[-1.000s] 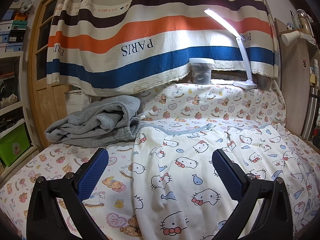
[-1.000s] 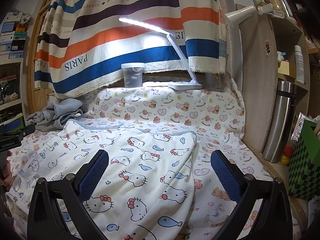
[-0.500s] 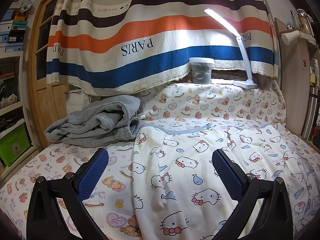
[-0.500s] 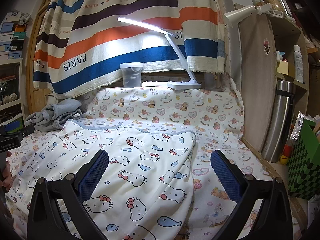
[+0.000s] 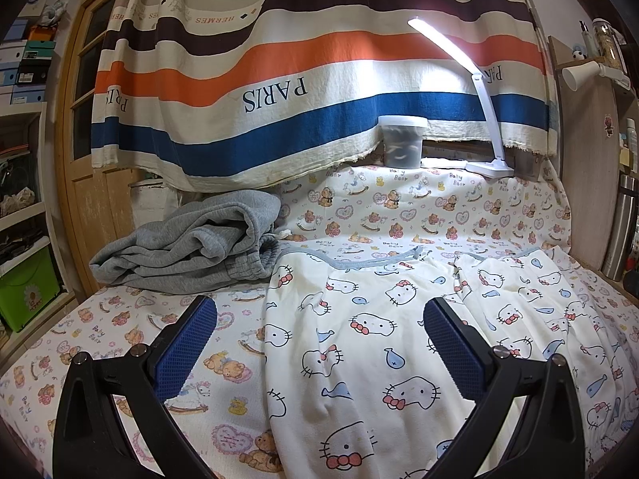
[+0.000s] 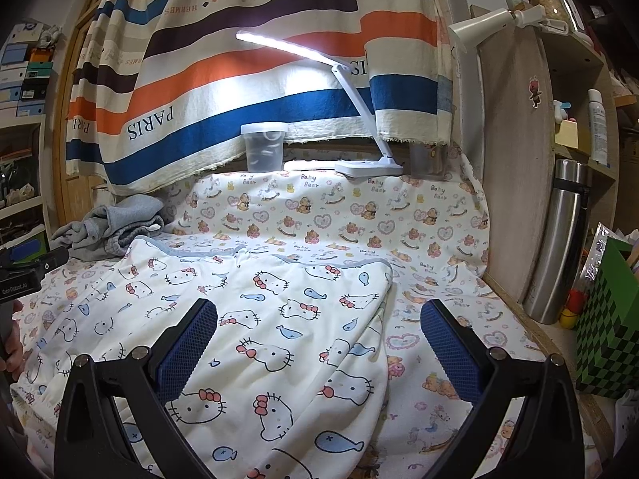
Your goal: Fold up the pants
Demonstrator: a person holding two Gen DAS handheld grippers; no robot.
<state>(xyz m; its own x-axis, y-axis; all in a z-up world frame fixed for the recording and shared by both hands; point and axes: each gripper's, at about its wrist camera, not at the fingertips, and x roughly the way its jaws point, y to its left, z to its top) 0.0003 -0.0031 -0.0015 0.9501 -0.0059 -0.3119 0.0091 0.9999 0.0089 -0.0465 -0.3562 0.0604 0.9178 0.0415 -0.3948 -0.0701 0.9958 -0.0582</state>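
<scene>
Pants spread flat, nothing gripped yet.

I hold the left gripper (image 5: pixel 319 343) and right gripper (image 6: pixel 318 343) wide open and empty over the pants (image 6: pixel 255 319), laid mid-bed (image 6: pixel 419 215), waistband toward the far edge, ready for folding.

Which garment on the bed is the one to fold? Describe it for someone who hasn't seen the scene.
Start at the striped curtain; below it lies the bed's teddy-bear sheet. The pants are spread flat there: cream, with cartoon cats and blue fish, unlike the plain grey sweatpants bunched beside them.
</scene>
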